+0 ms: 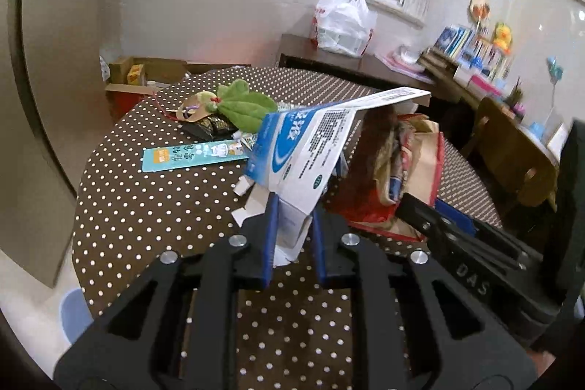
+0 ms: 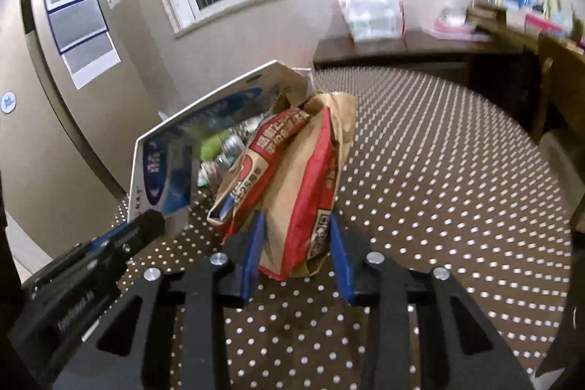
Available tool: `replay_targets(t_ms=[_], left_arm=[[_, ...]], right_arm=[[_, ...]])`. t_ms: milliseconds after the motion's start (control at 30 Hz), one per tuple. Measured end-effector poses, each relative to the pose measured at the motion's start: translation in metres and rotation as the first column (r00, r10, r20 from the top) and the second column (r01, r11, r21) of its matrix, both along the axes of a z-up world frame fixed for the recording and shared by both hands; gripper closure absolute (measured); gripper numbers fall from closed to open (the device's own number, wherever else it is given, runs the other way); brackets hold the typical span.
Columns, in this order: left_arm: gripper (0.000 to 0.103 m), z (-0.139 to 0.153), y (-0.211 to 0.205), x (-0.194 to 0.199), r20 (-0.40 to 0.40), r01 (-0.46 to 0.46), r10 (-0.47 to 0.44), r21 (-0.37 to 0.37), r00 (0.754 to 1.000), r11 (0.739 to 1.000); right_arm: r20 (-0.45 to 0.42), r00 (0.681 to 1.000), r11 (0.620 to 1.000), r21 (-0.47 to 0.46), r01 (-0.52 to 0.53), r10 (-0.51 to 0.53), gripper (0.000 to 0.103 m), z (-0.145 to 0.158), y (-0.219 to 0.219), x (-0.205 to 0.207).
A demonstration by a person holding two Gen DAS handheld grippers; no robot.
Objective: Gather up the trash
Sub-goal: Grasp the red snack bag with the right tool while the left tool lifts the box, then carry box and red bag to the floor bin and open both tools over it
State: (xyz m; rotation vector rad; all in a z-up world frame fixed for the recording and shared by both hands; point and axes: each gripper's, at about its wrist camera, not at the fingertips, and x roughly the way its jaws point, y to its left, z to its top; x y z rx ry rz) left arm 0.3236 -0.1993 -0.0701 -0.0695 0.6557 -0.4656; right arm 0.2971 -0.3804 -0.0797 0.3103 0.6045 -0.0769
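Observation:
My left gripper (image 1: pixel 294 220) is shut on the lower end of a flattened blue-and-white carton (image 1: pixel 303 141). The carton slants up, and its far end lies over the mouth of a brown-and-red paper bag (image 1: pixel 420 170). In the right wrist view the paper bag (image 2: pixel 292 170) stands upright between the blue pads of my right gripper (image 2: pixel 296 243), which press on its lower sides. The carton (image 2: pixel 164 163) leans against the bag's open top from the left, with the left gripper (image 2: pixel 146 225) below it. The right gripper (image 1: pixel 420 218) shows beside the bag in the left wrist view.
The round table has a brown polka-dot cloth (image 1: pixel 146 207). On its far side lie a green plush toy (image 1: pixel 245 105), a teal packet (image 1: pixel 190 156) and a dark wrapper (image 1: pixel 208 128). A white plastic bag (image 1: pixel 343 24) sits on a sideboard. A wooden chair (image 1: pixel 512 152) stands to the right.

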Motion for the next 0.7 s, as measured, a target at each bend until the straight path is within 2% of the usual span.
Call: replay_targets(t_ms=[167, 433, 700], left_arm=[[0.098, 0.009, 0.027, -0.015, 0.017, -0.016, 0.018, -0.094, 1.0, 0.995], [0.099, 0.018, 0.069, -0.043, 0.075, -0.062, 0.074, -0.147, 0.994, 0.987], [0.099, 0.021, 0.134, -0.065, 0.102, -0.164, 0.185, -0.189, 0.977, 0.968]], right_arm=[[0.089, 0.996, 0.999, -0.044, -0.022, 0.026, 0.068, 0.023, 0.018, -0.024], [0.11, 0.988, 0.99, -0.108, -0.095, 0.107, 0.068, 0.04, 0.061, -0.033], [0.108, 0.963, 0.963, -0.139, -0.231, 0.247, 0.068, 0.046, 0.138, -0.027]])
